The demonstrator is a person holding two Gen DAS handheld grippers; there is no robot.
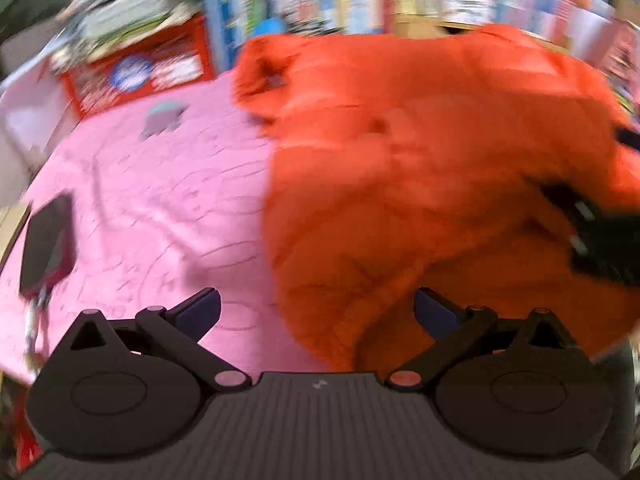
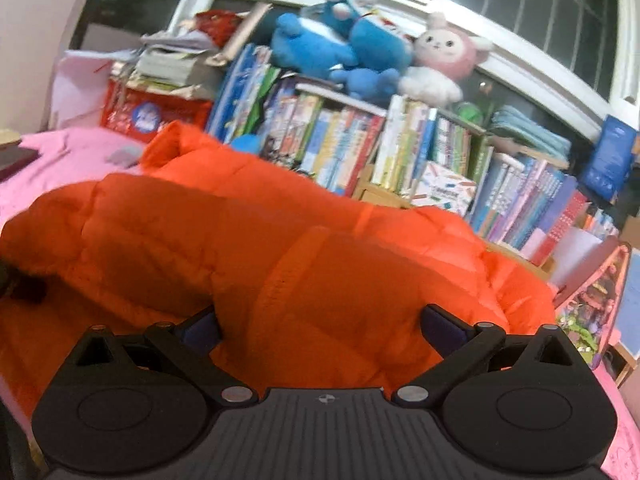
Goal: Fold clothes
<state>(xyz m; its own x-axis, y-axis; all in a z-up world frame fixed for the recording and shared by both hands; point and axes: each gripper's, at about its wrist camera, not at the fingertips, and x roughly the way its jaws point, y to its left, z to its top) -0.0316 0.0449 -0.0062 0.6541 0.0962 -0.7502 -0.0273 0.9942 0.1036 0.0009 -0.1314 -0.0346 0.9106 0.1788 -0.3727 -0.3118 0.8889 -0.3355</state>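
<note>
Spread wide, the left tool [image 1: 316,312] holds nothing beside the orange puffer jacket [image 1: 420,184] on the pink bed [image 1: 152,208]. The right tool [image 2: 320,324] is likewise open, with jacket fabric bulging between its fingers, ungripped. A seam edge should be pinched rather than the slippery padded bulk.

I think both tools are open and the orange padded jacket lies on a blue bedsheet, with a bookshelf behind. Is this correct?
Not quite: the bedsheet is pink, not blue, as the left wrist view shows plainly. The rest holds: the left tool and the right tool both stand open, the orange padded jacket lies on the sheet, and the bookshelf is behind.
</note>
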